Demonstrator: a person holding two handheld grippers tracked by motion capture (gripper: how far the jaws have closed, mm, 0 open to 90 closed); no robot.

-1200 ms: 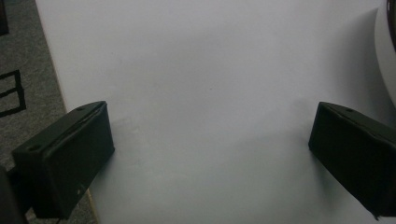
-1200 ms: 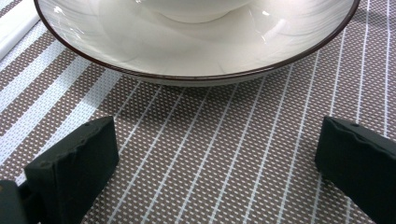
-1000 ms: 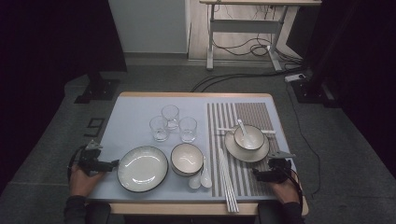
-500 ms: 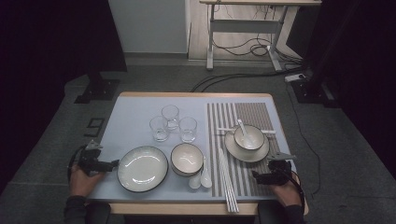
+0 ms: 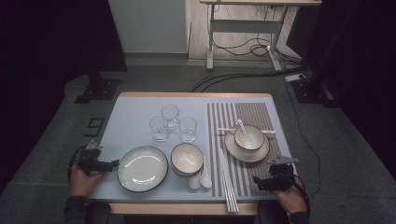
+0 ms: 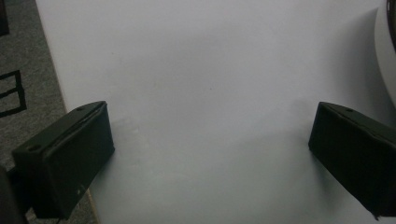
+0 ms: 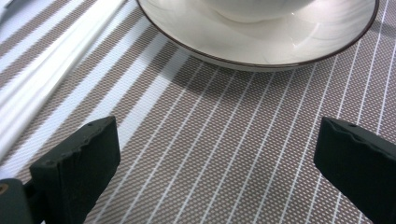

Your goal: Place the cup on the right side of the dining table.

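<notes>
Both tongs [image 5: 113, 164] [image 5: 256, 183] wide apart, empty

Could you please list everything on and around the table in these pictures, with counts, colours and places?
table: one, pale top with wooden edge, centre
striped placemat: one, brown and white, right part of the table
glasses: three, clear, clustered mid-table
large plate: one, white with dark rim, front left
bowl: one, white, right of that plate
spoons: two, white, in front of the bowl
chopsticks: white, on the placemat's left part
plate with bowl and spoon: white, on the placemat
desk: one, behind
left gripper: black, open, left edge
right gripper: black, open, on the placemat's near part
</notes>
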